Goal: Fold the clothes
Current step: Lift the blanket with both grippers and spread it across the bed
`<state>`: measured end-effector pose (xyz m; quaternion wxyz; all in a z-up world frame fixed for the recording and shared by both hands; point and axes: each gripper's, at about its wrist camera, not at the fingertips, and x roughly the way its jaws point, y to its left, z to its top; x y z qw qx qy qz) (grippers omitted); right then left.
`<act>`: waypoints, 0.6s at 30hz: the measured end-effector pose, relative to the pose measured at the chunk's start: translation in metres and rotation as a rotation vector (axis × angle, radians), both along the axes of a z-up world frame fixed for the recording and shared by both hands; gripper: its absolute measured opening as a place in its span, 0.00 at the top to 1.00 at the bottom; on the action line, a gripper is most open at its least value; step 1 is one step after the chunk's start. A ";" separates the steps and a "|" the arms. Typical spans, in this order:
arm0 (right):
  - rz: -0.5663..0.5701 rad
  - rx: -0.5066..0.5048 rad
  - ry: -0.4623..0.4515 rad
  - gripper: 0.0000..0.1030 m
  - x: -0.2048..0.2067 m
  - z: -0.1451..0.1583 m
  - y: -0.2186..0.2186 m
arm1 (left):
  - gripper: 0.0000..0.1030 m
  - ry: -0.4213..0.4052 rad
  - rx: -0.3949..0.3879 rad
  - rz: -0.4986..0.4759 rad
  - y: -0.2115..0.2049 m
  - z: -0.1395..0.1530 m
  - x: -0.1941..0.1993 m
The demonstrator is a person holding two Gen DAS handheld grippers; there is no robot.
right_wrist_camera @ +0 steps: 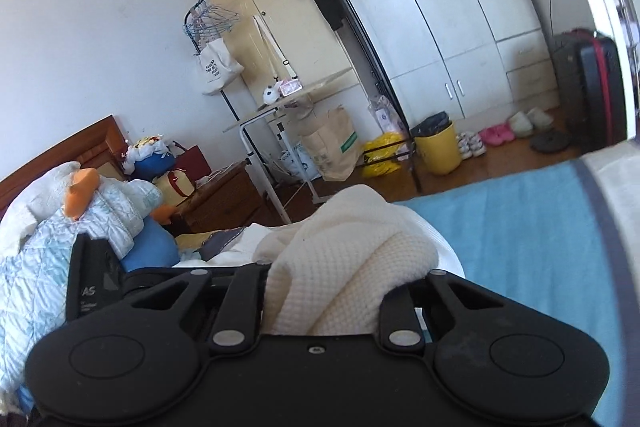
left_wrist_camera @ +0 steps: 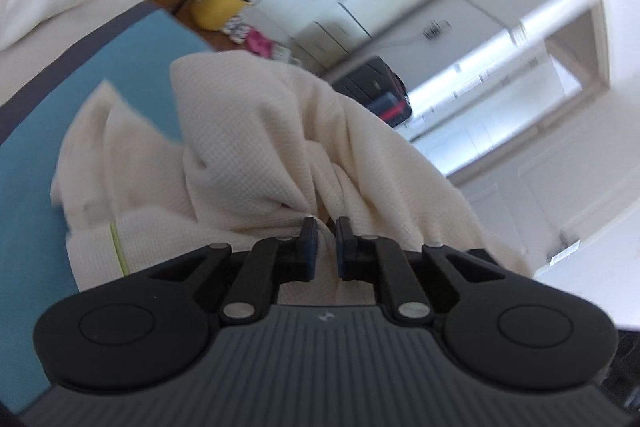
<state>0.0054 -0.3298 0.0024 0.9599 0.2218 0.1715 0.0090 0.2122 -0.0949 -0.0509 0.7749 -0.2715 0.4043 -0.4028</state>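
Observation:
A cream waffle-knit garment (left_wrist_camera: 256, 155) hangs bunched above the blue mat (left_wrist_camera: 36, 163). My left gripper (left_wrist_camera: 325, 227) is shut on a pinch of its fabric, with folds fanning out from the fingertips. In the right wrist view the same cream garment (right_wrist_camera: 340, 267) is piled over my right gripper (right_wrist_camera: 332, 287) and hides both fingertips; the linkage arms stand drawn in, so it is shut on the cloth. The blue mat (right_wrist_camera: 520, 247) lies below and to the right.
A quilt and plush toy (right_wrist_camera: 80, 211) lie at the left. A yellow bin (right_wrist_camera: 438, 147), a paper bag (right_wrist_camera: 332, 147), a clothes rack (right_wrist_camera: 320, 27), a wardrobe (right_wrist_camera: 440, 7) and a suitcase (right_wrist_camera: 596, 87) stand beyond the mat.

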 end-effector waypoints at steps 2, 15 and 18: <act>0.004 -0.024 -0.002 0.77 -0.023 0.013 -0.008 | 0.92 -0.013 0.008 -0.039 -0.017 0.012 -0.023; -0.090 -0.121 0.111 0.78 -0.157 0.026 -0.055 | 0.98 -0.116 0.185 -0.250 -0.123 0.050 -0.193; -0.144 -0.143 0.103 0.78 -0.177 0.032 -0.067 | 0.98 -0.157 0.268 -0.248 -0.143 0.060 -0.234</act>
